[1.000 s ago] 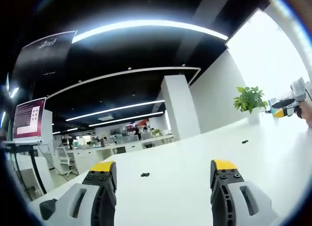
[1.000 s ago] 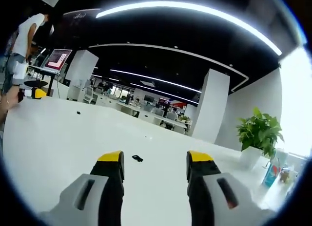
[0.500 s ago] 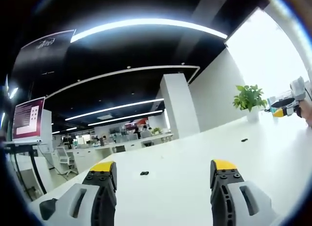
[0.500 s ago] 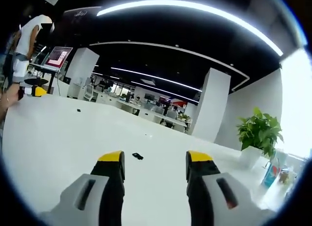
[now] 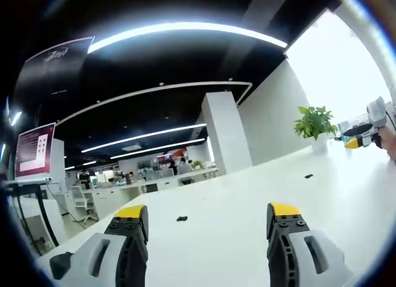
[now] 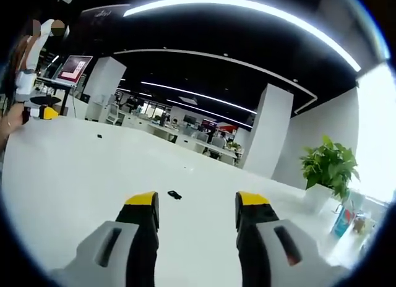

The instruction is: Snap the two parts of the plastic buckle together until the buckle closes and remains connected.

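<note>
- Our left gripper (image 5: 207,220) stands with its yellow-tipped jaws spread wide and nothing between them, above the white table (image 5: 247,194).
- One small black buckle part (image 5: 181,218) lies on the table just ahead of the left jaw; another black buckle piece (image 5: 308,175) rests well apart, toward the potted plant (image 5: 315,125).
- Our right gripper (image 6: 195,206) is likewise wide apart and empty, with a black buckle part (image 6: 174,195) on the table close ahead.
- A monitor (image 6: 72,69) stands beyond the table's far end.
</note>
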A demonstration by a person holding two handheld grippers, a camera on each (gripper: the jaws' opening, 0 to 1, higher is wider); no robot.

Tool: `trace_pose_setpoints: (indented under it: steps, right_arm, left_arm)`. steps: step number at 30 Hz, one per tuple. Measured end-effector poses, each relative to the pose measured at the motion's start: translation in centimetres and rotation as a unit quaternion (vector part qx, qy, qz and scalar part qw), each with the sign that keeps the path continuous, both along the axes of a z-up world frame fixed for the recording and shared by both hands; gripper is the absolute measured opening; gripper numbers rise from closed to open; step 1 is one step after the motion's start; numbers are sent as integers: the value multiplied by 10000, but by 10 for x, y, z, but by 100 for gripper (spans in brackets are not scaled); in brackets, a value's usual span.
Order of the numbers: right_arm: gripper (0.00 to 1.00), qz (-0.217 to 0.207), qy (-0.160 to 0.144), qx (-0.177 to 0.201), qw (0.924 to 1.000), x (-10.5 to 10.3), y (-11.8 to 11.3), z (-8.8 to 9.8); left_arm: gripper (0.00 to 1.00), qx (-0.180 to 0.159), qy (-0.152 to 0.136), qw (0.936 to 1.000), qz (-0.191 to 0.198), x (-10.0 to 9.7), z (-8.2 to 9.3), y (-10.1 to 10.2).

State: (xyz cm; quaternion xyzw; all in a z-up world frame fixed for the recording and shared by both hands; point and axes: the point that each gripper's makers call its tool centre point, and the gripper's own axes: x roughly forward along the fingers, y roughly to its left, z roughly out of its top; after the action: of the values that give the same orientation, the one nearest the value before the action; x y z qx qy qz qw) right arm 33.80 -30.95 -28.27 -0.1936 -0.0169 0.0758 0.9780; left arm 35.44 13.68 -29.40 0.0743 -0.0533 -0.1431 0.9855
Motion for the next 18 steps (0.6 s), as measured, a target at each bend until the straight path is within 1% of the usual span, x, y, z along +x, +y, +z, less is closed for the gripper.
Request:
trace_pose_setpoints:
  steps: [8,18]
  right_arm:
    - [50,-47,24,-9,10000,0,-3,-1]
    - [49,-79,92,-54,9999,1,-3,-5]
  left_arm:
    - [79,81,16,10000,7,0,-1,0]
    - [79,82,5,10000,-20,-2,-2,-2]
